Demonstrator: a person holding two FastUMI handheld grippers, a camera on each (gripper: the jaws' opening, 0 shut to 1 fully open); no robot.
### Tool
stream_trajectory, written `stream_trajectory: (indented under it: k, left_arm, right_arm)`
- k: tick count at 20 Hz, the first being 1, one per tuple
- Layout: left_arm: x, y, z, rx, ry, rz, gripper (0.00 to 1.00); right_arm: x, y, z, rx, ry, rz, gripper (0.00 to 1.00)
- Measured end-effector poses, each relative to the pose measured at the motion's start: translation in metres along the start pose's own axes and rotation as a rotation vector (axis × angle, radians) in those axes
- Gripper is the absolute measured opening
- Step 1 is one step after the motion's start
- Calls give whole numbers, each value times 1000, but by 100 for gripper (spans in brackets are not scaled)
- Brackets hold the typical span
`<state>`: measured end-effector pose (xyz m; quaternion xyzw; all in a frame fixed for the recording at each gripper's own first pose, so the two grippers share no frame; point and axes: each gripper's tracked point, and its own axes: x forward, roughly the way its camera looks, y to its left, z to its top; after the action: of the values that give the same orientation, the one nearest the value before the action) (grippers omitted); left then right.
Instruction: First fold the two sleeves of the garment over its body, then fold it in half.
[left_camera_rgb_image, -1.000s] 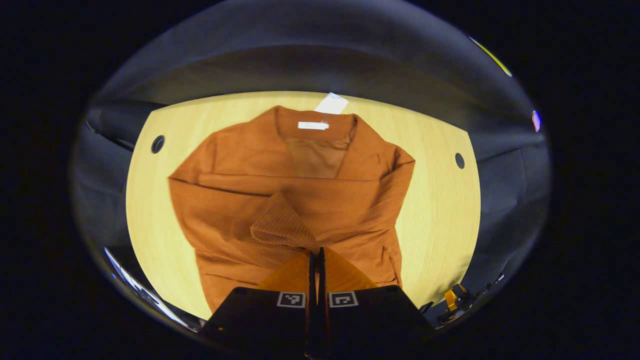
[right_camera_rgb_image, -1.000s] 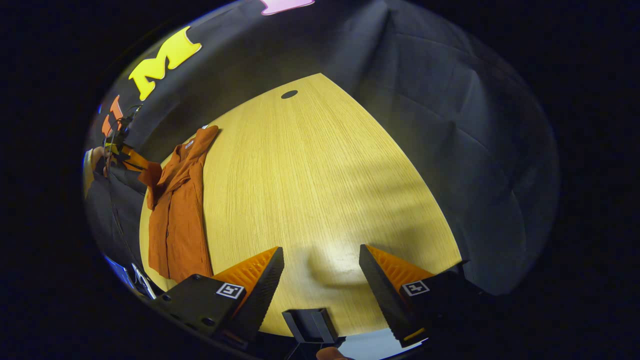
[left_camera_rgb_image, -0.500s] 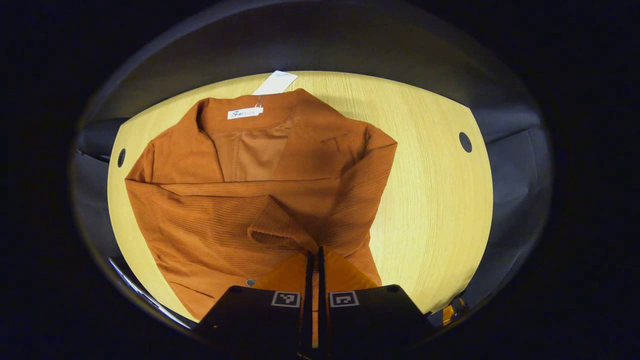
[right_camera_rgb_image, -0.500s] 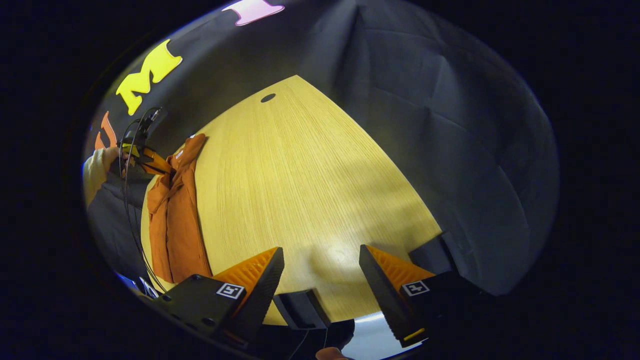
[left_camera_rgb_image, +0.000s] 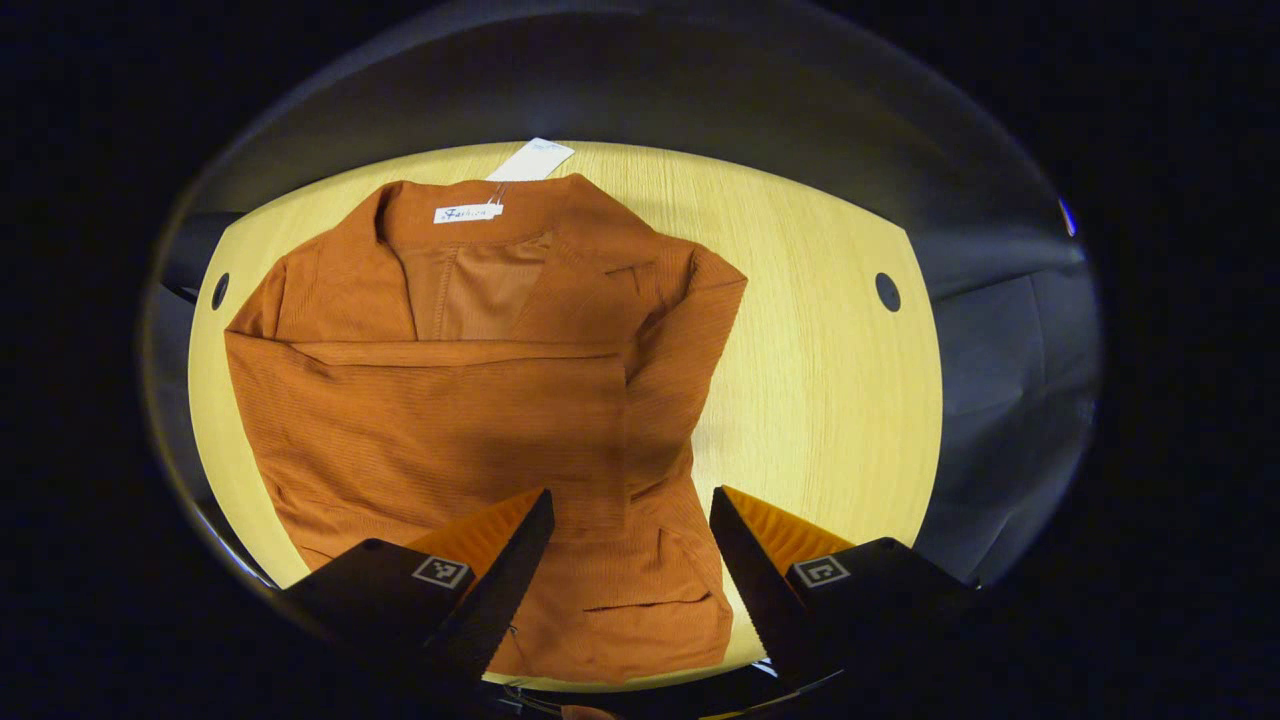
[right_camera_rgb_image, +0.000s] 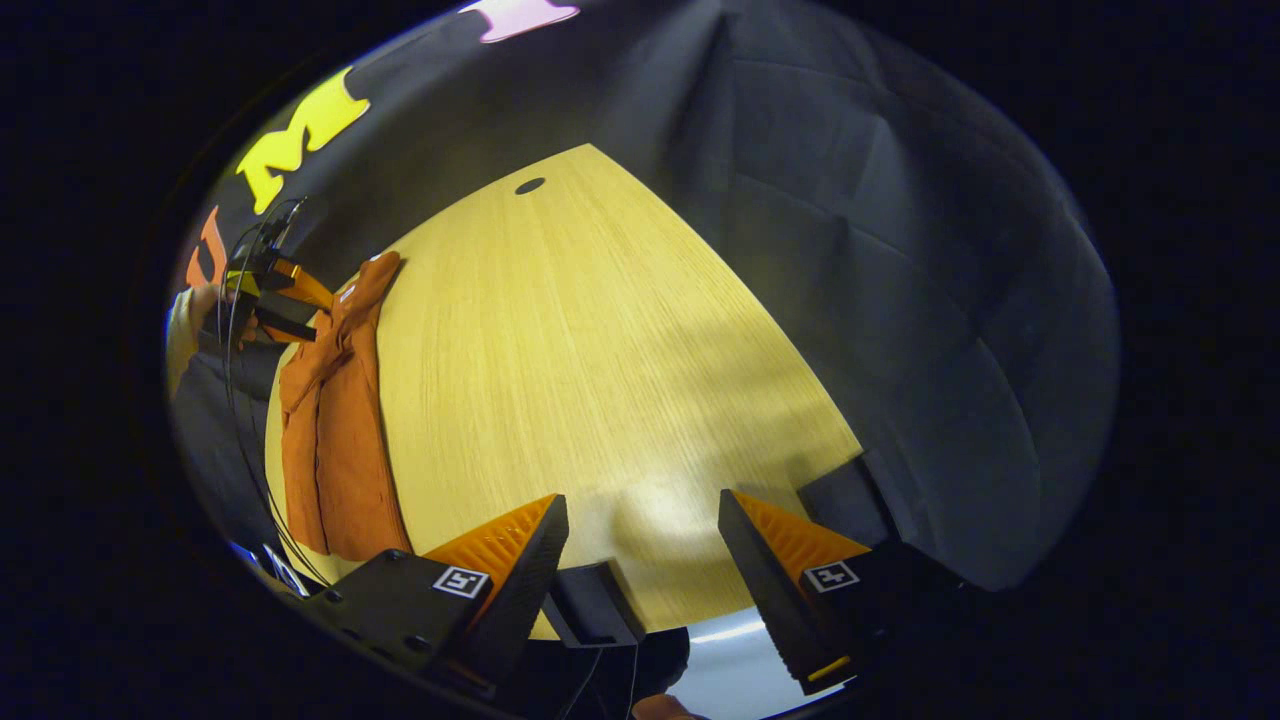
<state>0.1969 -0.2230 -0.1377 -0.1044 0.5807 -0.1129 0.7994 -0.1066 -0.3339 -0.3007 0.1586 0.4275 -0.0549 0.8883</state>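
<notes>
- Now the left tool (left_camera_rgb_image: 628, 520) is hanging open, having released the sleeve (left_camera_rgb_image: 450, 420), which is lying folded across the garment (left_camera_rgb_image: 480, 400) just ahead.
- Right tool (right_camera_rgb_image: 640, 540) is idling open over bare table (right_camera_rgb_image: 600, 360); halving fold is coming next.

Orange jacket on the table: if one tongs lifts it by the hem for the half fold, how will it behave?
Likely floppy: the jacket lies flat, its sleeve creased over the body, so a single pinch would probably sag. The ribbed fabric looks grippy, not slippery. The folded sleeve may slide off when lifted. The left tongs hang open above the hem.
</notes>
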Motion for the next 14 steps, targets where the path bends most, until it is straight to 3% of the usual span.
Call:
stream_trajectory:
  k: [6,14]
  left_arm:
    - [-41,41,-24,23,-87,-44,100]
    - [-84,159,-96,2,-196,-25,100]
  right_arm:
    - [5,54,8,-105,2,54,98]
    - [27,133,2,-264,49,101,98]
